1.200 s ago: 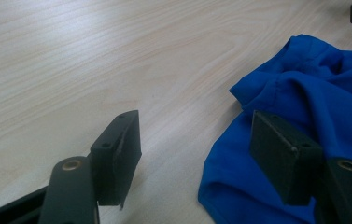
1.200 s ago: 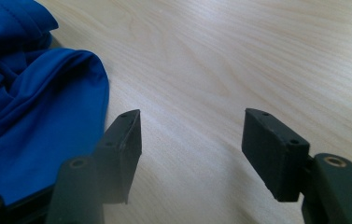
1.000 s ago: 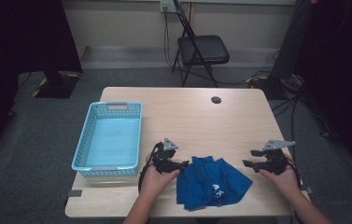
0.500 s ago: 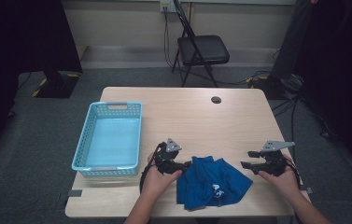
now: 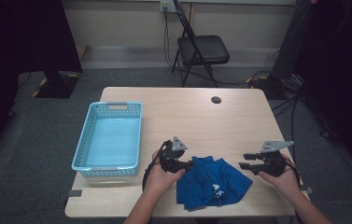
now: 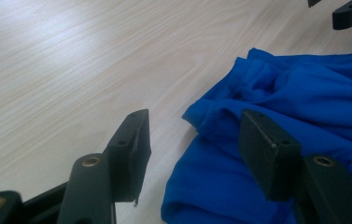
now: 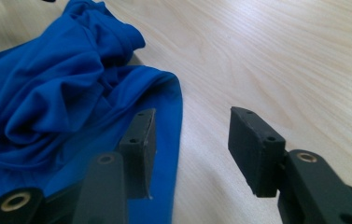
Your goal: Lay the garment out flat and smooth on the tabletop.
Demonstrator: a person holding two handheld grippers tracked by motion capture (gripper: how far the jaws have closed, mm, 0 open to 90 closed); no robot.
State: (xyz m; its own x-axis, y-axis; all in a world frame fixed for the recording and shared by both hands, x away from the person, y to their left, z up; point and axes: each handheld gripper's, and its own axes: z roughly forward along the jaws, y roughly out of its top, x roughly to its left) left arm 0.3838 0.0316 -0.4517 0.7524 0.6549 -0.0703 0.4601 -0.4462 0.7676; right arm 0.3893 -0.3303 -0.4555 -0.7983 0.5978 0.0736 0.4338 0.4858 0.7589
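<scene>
Blue shirt [image 5: 213,182] crumpled at counter's [image 5: 197,116] 6 o'clock edge. Left claw [image 5: 188,164] and right claw [image 5: 246,161] flank it, spread, jaws just narrowing on nothing. Grasp starting; next, pinch opposite edges.

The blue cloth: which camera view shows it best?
The high view: the whole cloth lies crumpled near the table's front edge. The left gripper view shows its edge and folds; the right gripper view shows its other edge.

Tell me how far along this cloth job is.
Nothing looks done: the blue cloth lies crumpled on the table, and the basket is empty. In hand: the left gripper and right gripper, jaws just closing, flank its edges without gripping. Everything else remains.
</scene>
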